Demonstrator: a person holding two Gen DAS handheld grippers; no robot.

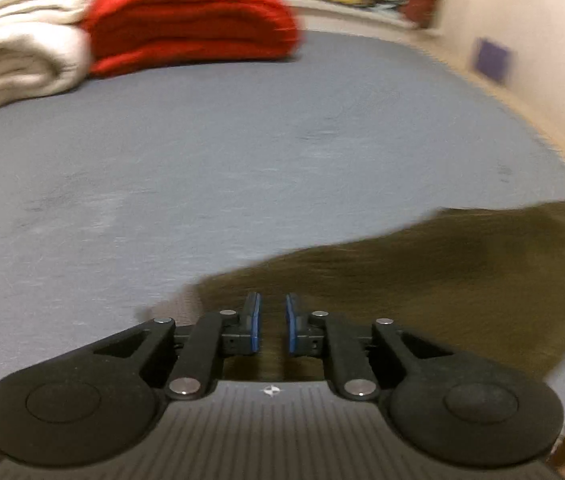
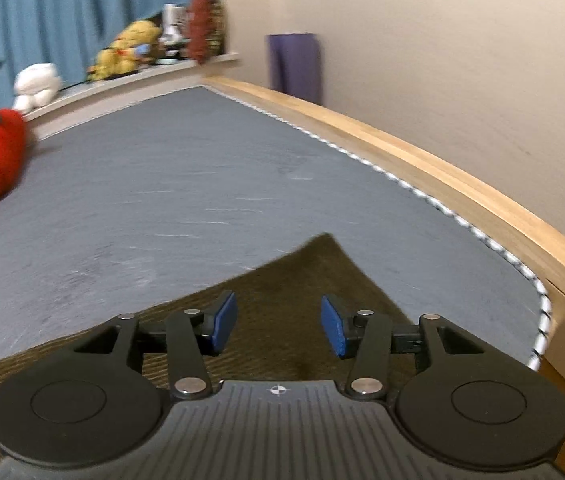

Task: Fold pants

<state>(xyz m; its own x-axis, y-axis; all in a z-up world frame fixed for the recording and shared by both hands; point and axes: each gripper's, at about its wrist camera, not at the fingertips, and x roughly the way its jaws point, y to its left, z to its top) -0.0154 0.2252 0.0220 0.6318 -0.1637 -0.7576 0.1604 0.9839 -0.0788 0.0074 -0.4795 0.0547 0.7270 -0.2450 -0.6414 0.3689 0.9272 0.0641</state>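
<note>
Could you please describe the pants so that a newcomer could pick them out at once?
Start from the grey bed with the wooden side rail. On its near end, under both claws, lie the pants, flat, dark olive-brown and ribbed. The other textiles, a red blanket and a cream blanket, sit folded at the far end.

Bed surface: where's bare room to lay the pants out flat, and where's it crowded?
Free: the wide grey sheet between the olive pants and the red blanket, running to the wooden rail. Crowded: far corner with the red blanket and the cream blanket; the shelf holds plush toys.
</note>
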